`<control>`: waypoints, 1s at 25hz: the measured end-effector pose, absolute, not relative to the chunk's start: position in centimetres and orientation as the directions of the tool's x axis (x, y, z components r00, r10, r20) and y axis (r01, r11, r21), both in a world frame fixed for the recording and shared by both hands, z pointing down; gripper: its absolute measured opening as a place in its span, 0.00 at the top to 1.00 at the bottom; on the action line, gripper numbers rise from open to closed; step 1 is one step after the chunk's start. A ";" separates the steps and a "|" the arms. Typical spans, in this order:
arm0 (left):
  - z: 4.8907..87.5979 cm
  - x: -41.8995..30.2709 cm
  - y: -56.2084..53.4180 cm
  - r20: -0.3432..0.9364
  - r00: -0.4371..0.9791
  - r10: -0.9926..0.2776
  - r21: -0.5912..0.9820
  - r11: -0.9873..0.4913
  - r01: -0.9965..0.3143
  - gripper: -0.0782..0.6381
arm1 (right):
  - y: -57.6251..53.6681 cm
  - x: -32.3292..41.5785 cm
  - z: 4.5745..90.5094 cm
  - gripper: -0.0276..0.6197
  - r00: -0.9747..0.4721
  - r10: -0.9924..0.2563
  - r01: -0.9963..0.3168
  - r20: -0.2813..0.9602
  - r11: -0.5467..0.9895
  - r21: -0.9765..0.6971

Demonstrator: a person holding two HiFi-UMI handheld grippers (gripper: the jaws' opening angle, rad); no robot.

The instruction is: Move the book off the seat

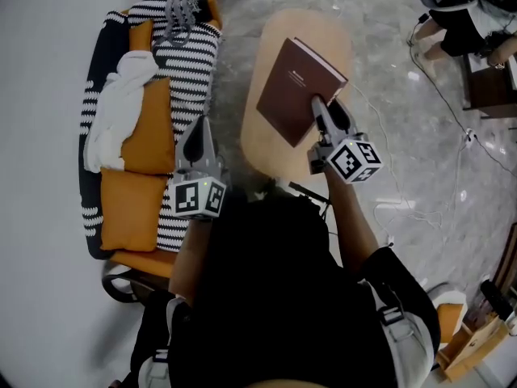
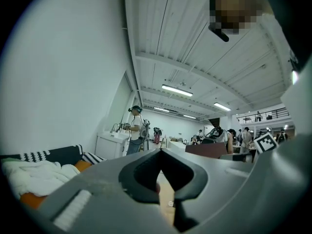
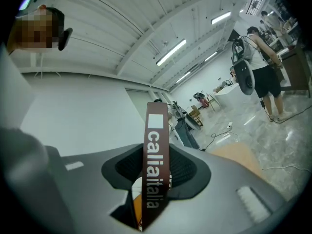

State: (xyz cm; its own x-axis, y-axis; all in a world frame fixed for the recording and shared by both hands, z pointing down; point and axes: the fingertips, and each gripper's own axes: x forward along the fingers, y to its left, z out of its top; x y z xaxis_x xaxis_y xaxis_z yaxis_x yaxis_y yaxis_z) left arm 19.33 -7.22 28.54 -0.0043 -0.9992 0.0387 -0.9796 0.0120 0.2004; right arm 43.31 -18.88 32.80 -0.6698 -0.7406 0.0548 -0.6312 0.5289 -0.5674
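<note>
The brown hardcover book (image 1: 295, 87) hangs tilted over the round wooden table (image 1: 323, 35), and my right gripper (image 1: 328, 108) is shut on its near edge. In the right gripper view the book's spine (image 3: 157, 130), printed with white letters, stands upright between the pads. The seat (image 1: 194, 63) is a black-and-white striped sofa with orange cushions (image 1: 149, 136) at the left. My left gripper (image 1: 202, 128) hovers by the sofa's right edge, its fingers meeting in a point with nothing between them; in its own view the left gripper (image 2: 161, 152) looks level across the room.
A white cloth (image 1: 117, 103) lies crumpled on the sofa. Cables (image 1: 404, 208) trail over the marble floor right of the table. A person (image 1: 452, 14) stands at the top right. People and desks (image 2: 134, 130) fill the far end of the room.
</note>
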 end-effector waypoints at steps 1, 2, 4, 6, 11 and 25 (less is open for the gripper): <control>28.5 19.8 -7.5 0.044 -0.001 -0.999 0.197 0.010 -0.980 0.88 | -19.3 43.9 33.1 0.72 -0.666 -0.743 -0.631 0.059 0.519 -0.577; 28.6 20.1 -7.8 0.050 0.003 -0.999 0.196 0.007 -0.981 0.88 | -19.6 44.4 33.4 0.72 -0.662 -0.746 -0.631 0.065 0.509 -0.585; 29.0 20.5 -8.4 0.065 0.012 -0.998 0.197 0.001 -0.980 0.88 | -20.2 45.1 34.1 0.72 -0.655 -0.752 -0.637 0.080 0.492 -0.593; 29.6 21.0 -9.3 0.083 0.025 -0.996 0.196 -0.008 -0.980 0.88 | -20.8 45.9 34.9 0.72 -0.646 -0.758 -0.647 0.097 0.475 -0.597; 31.4 21.7 -13.1 0.112 0.092 -0.989 0.217 -0.066 -0.974 0.88 | -22.6 47.2 36.9 0.72 -0.618 -0.777 -0.660 0.119 0.431 -0.615; 37.0 21.5 -23.8 0.210 0.282 -0.936 0.253 -0.226 -0.941 0.88 | -26.7 45.5 47.0 0.72 -0.601 -0.764 -0.687 0.235 0.343 -0.641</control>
State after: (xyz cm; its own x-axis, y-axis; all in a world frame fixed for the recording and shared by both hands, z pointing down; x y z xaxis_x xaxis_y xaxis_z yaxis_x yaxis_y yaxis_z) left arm 21.52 -23.84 36.97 0.2815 -0.9363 0.2100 -0.9407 -0.2260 0.2531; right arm 45.46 -26.68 47.04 -0.6010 -0.7640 0.2348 -0.6865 0.3430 -0.6411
